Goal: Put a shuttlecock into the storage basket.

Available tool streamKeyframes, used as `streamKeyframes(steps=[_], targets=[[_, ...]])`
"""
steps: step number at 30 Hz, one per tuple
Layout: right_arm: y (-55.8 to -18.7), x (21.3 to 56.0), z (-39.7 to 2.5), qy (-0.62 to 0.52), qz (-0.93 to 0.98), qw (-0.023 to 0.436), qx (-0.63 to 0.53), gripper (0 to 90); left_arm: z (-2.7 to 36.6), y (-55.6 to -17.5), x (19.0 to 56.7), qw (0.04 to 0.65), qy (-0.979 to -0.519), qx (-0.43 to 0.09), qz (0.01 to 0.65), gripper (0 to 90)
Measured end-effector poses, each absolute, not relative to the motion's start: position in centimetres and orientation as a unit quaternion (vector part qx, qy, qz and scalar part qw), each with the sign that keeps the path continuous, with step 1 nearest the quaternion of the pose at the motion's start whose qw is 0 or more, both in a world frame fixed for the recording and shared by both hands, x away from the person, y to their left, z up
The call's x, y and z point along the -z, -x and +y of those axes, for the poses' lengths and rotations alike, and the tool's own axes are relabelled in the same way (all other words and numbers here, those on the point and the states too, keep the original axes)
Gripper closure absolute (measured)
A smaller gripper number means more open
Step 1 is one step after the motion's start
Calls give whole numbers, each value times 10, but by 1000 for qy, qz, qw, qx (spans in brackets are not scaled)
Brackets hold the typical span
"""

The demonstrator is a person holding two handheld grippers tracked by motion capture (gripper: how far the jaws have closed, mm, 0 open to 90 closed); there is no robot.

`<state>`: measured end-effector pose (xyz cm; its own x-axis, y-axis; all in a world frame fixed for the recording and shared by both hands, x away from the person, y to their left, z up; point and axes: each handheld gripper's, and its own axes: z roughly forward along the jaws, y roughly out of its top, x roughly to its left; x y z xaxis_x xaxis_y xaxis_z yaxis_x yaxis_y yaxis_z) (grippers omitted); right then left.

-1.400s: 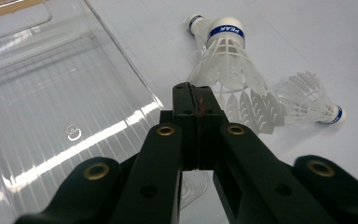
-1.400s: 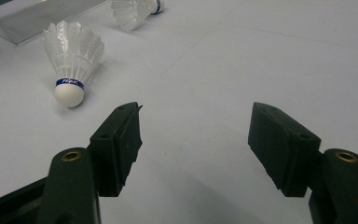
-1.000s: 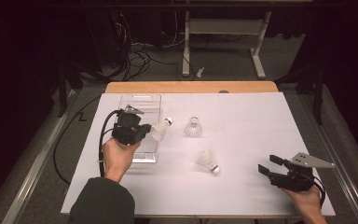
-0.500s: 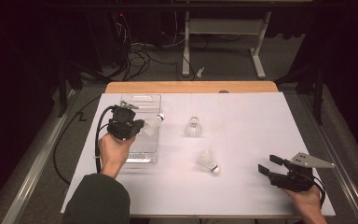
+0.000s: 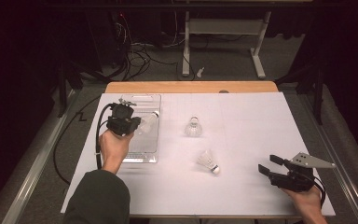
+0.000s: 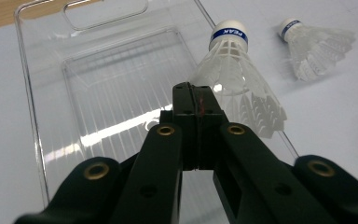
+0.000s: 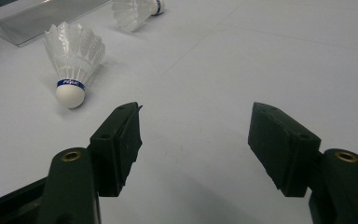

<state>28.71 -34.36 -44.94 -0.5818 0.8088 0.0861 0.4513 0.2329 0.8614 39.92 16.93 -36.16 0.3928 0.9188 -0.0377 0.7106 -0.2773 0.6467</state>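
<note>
My left gripper (image 5: 137,125) is shut on the feather skirt of a white shuttlecock (image 5: 149,121) and holds it over the right part of a clear plastic tray (image 5: 142,148). In the left gripper view the shut jaws (image 6: 197,93) pinch that shuttlecock (image 6: 235,77), whose cork with a blue band points away, above the tray (image 6: 98,79). A second shuttlecock (image 5: 193,127) stands cork-up at mid table. A third shuttlecock (image 5: 209,161) lies on its side nearer me. My right gripper (image 5: 272,165) rests open at the front right; between its jaws (image 7: 196,140) is only bare table.
White paper (image 5: 242,116) covers the table, with a wooden strip (image 5: 191,87) along the far edge. The right gripper view shows the lying shuttlecock (image 7: 74,56), the standing one (image 7: 135,9) and a tray corner (image 7: 37,16). Cables and a stand sit on the floor beyond.
My left gripper has carried its shuttlecock to the left, from the tray's right edge to over the tray. The right gripper and the other two shuttlecocks have stayed put.
</note>
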Motion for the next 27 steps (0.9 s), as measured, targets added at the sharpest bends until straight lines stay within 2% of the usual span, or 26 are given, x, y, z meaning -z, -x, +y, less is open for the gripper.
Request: streamKeyframes(steps=[27], targets=[[-287,450,-343,-413,762,193,-460,346,169,-427,383,273,-764,-159,562,899]])
